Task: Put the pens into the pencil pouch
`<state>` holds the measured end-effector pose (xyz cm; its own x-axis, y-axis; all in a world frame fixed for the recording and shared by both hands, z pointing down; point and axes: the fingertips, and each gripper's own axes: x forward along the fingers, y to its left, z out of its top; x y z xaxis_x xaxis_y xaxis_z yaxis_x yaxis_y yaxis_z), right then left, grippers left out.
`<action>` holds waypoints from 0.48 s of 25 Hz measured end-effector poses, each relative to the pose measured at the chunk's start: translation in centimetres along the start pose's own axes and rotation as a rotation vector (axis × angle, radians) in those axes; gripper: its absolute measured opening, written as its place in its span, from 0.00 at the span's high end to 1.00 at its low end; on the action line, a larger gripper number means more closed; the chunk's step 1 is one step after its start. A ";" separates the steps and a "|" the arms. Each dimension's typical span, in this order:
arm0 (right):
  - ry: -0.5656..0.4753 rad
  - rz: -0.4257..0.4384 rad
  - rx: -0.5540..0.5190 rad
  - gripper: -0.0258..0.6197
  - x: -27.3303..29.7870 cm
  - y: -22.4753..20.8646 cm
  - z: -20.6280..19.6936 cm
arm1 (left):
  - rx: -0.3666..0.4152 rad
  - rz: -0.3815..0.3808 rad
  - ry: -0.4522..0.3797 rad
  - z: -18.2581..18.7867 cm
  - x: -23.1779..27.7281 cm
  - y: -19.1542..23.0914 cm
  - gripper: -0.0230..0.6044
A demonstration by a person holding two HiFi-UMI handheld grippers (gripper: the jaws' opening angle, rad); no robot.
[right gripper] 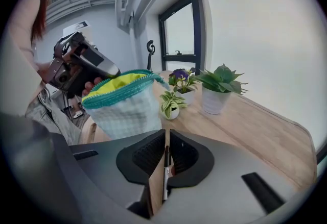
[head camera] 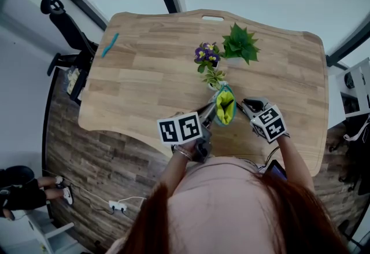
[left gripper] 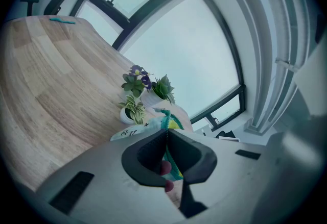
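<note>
Right gripper view: right gripper point(right gripper: 166, 136) pinches pen point(right gripper: 164, 177) lengthwise along its jaws; left gripper point(left gripper: 167, 136) clamps pouch point(right gripper: 127, 110) rim.

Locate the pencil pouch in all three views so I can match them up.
Head view: pencil pouch at centre, mouth open with yellow lining showing, just below the potted plants.
Left gripper view: pencil pouch at lower centre, its teal zip edge clamped between the jaws.
Right gripper view: pencil pouch left of centre, upright, above the jaws.
Shared landmark: purple-flowered plant, close by the pouch in each.
</note>
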<state>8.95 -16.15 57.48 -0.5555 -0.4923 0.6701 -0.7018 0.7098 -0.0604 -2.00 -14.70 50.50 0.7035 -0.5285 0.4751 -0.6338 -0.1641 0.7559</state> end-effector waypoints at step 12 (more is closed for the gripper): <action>0.168 0.070 -0.021 0.87 3.6 0.7 -3.6 | -0.017 0.007 0.002 0.0 0.0 0.4 0.95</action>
<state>8.03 -15.67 62.51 -0.5193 -0.3512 0.7791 -0.6533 0.7508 -0.0970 -2.24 -14.81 50.81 0.6998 -0.5282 0.4809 -0.6330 -0.1465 0.7602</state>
